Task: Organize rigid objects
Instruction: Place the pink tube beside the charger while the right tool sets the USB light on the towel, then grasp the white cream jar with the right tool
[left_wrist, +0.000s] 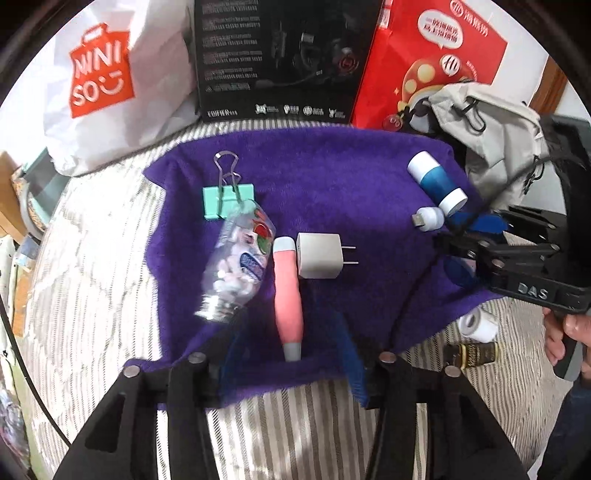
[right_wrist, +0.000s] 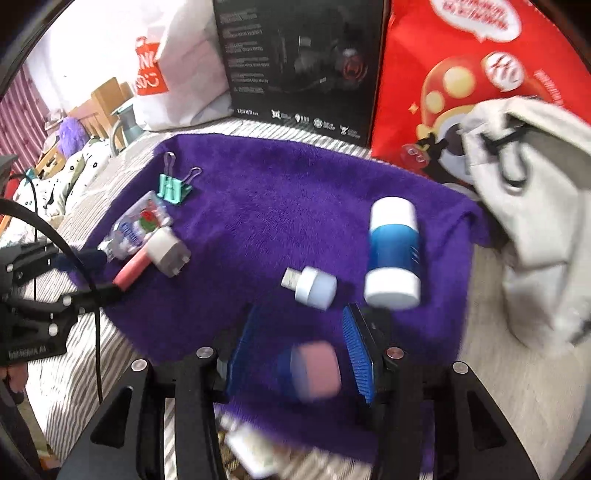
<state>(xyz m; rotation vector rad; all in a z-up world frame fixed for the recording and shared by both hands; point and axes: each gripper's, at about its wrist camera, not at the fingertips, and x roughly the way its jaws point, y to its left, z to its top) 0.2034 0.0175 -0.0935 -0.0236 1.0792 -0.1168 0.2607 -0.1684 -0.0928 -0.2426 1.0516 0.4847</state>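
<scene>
Hovering over the purple towel (right_wrist: 258, 206), the right gripper (right_wrist: 301, 354) has its jaws apart around a blurred pink-and-blue object (right_wrist: 314, 369), apparently mid-release or mid-grasp. Just ahead lie the USB plug (right_wrist: 312, 286) and blue-and-white bottle (right_wrist: 393, 251). The left gripper (left_wrist: 291, 365), jaws apart, straddles the pink pen-like tool (left_wrist: 288, 295); closing on it looks like the next move.

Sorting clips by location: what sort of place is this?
Probably a home bedroom: a striped bedcover under a purple towel, a Miniso shopping bag and a grey backpack behind, wooden furniture at the edge.
</scene>
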